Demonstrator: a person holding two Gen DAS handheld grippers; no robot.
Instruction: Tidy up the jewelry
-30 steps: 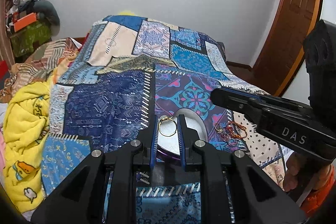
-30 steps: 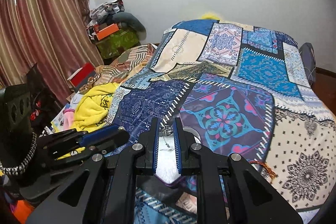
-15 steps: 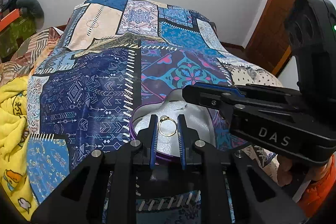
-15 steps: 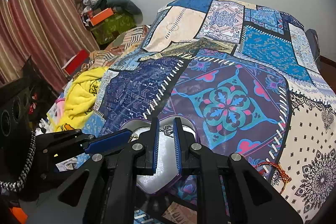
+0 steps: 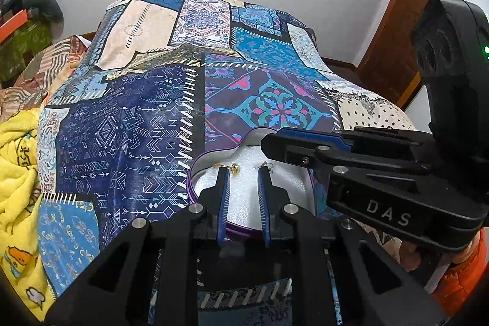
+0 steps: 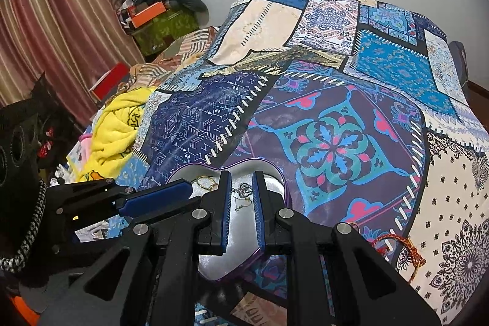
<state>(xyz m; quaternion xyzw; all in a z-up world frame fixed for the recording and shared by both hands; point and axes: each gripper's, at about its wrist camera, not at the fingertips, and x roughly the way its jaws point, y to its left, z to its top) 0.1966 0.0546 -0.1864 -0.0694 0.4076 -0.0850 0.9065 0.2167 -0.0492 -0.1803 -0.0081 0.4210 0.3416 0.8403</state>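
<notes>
A purple heart-shaped box (image 5: pixel 195 191) with a white padded inside lies on the patchwork bedspread; it also shows in the right wrist view (image 6: pixel 276 184). A gold ring (image 5: pixel 230 167) lies in the box just beyond my left gripper (image 5: pixel 242 173), which is open and empty above the box. It shows in the right wrist view (image 6: pixel 204 183) too. My right gripper (image 6: pixel 241 177) is slightly open over the box, with a silver earring (image 6: pixel 243 194) lying on the padding between its fingers, not gripped. The right gripper reaches in from the right in the left wrist view (image 5: pixel 293 142).
Red and orange bangles (image 6: pixel 403 249) lie on the bedspread right of the box. A yellow blanket (image 6: pixel 119 124) is bunched at the bed's left side. Clutter and a curtain (image 6: pixel 45 35) stand far left; a wooden door (image 5: pixel 406 20) is at right.
Both grippers moved forward and down over the box. The left gripper let go of the gold ring, which now lies in the box. The earring now lies on the padding.
</notes>
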